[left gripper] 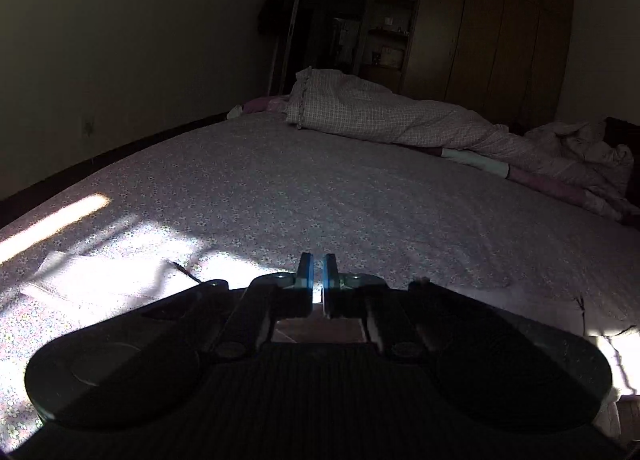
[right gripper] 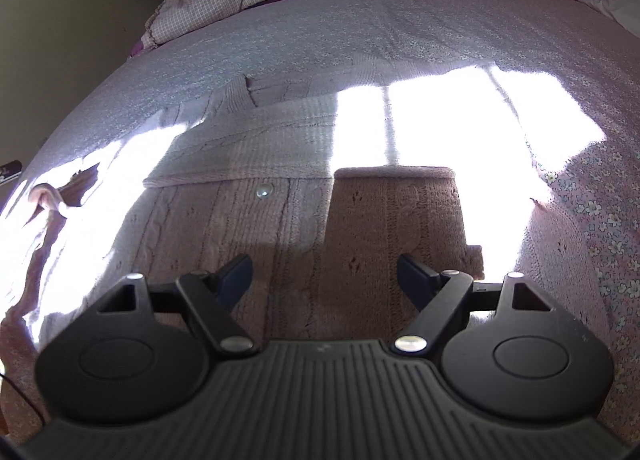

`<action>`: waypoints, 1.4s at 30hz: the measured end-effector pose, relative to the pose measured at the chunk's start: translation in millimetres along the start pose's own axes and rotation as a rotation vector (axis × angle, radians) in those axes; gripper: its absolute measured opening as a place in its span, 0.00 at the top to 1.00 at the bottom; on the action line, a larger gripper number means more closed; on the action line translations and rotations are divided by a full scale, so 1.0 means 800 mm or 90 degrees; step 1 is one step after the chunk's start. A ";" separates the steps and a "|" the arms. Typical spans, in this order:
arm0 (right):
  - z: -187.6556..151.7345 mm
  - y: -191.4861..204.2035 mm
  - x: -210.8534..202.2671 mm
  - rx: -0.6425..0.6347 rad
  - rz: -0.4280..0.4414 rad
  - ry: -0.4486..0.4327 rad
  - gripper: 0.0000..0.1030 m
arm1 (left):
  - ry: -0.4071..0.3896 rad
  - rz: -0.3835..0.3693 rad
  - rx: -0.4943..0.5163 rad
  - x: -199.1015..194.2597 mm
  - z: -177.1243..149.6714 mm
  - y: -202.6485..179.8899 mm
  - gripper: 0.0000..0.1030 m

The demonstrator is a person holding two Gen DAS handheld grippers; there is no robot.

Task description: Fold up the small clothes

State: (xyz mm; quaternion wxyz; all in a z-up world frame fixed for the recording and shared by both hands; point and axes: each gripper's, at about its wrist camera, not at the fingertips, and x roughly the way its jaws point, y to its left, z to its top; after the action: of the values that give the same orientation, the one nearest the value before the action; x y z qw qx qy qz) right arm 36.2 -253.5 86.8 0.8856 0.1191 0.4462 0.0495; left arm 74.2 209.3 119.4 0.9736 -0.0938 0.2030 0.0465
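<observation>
L gripper (left gripper: 318,260): jaws clenched, nothing seen between them, above floral bedsheet (left gripper: 320,188). R gripper (right gripper: 325,266): jaws released wide, hovering over pink knit cardigan (right gripper: 248,228) spread flat on bed, w/ one button (right gripper: 263,191) visible.

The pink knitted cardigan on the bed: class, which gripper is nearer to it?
Right. The right gripper hangs open just above the pink knitted cardigan. The left gripper, shut, points across the bedsheet; its view shows no cardigan between the fingers.

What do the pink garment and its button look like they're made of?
The pink garment looks like knitted yarn, wool or acrylic: ribbed rows and cable patterns show, with a matte, soft surface. Its button seems glossy plastic or shell, catching a bright glint.
</observation>
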 end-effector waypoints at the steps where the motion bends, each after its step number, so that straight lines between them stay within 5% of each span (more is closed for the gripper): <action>1: 0.000 0.000 -0.001 0.001 0.001 -0.002 0.21 | -0.007 -0.011 -0.002 -0.004 0.005 -0.008 0.96; 13: -0.001 -0.009 -0.018 0.021 0.031 -0.033 0.21 | 0.030 -0.090 -0.057 -0.018 0.009 -0.058 0.96; 21: -0.002 -0.020 -0.020 0.040 0.043 -0.038 0.21 | 0.127 0.001 -0.158 0.014 -0.017 -0.019 0.94; 23: -0.002 -0.023 -0.019 0.043 0.040 -0.037 0.21 | 0.150 0.027 -0.195 0.019 -0.026 0.005 0.88; 25: -0.001 -0.027 -0.018 0.046 0.037 -0.037 0.21 | 0.161 0.058 -0.238 0.020 -0.035 0.032 0.60; 28: -0.001 -0.029 -0.015 0.046 0.033 -0.033 0.21 | 0.145 0.072 -0.314 0.018 -0.051 0.073 0.42; 33: -0.004 -0.031 -0.009 0.045 0.028 -0.020 0.21 | 0.148 0.094 -0.398 0.029 -0.070 0.118 0.34; 38: -0.006 -0.029 -0.004 0.054 0.024 -0.020 0.21 | 0.107 0.049 -0.549 0.051 -0.095 0.165 0.34; 42: -0.003 -0.028 0.000 0.045 0.019 -0.017 0.21 | 0.075 0.033 -0.608 0.070 -0.094 0.187 0.34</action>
State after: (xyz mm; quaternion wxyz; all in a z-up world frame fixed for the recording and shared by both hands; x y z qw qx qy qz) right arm 34.0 -274.9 79.5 0.8860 0.1575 0.4337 0.0455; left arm 76.9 343.3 4.7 0.8071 -0.5276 0.2159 0.1535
